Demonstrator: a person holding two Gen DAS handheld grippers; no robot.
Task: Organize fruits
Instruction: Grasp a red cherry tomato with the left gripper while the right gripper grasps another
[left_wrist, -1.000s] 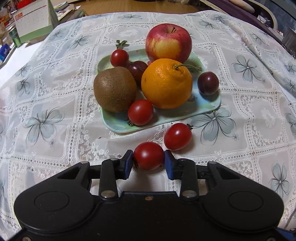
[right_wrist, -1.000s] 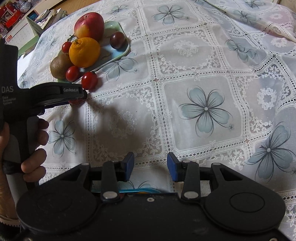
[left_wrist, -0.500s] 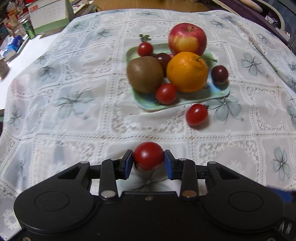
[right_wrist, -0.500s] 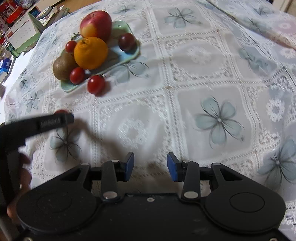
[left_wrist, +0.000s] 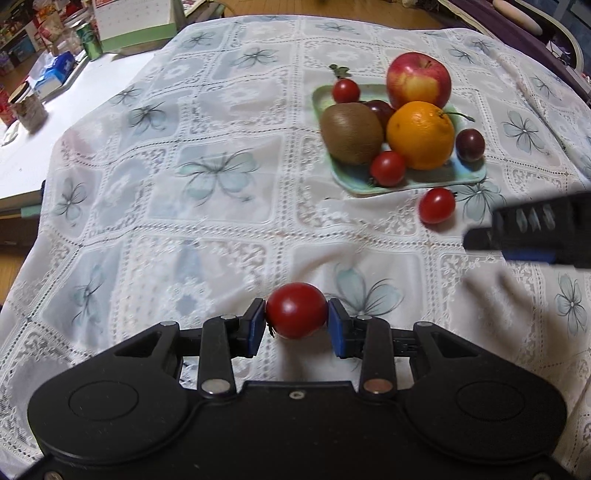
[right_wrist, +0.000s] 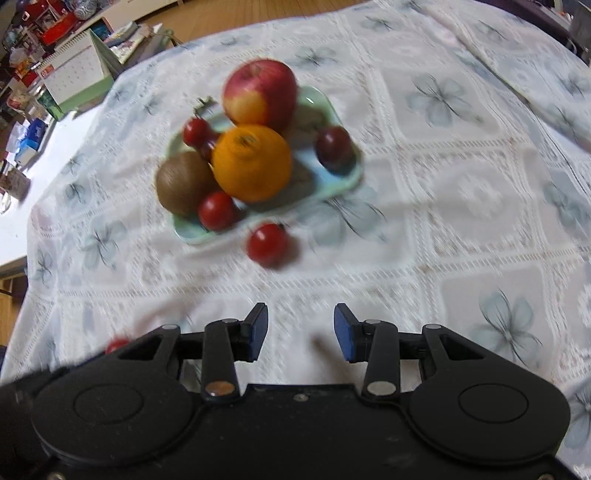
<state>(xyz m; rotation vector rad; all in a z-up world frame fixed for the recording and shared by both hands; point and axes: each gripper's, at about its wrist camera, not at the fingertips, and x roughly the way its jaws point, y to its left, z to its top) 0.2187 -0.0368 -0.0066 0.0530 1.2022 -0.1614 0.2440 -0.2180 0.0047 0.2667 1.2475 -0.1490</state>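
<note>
We see the left tongs (left_wrist: 296, 320) clamped on a cherry tomato (left_wrist: 296, 310) above the bench cloth (left_wrist: 221, 229). Right tongs (right_wrist: 300, 328) stand apart, holding nothing; a second tomato (right_wrist: 266, 244) lies just beside the fruit plate (right_wrist: 192, 232). No legible writing visible.

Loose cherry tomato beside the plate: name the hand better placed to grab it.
Right. The right tongs are open, empty and aimed at the loose cherry tomato just off the plate. The left tongs are shut on another tomato.
</note>
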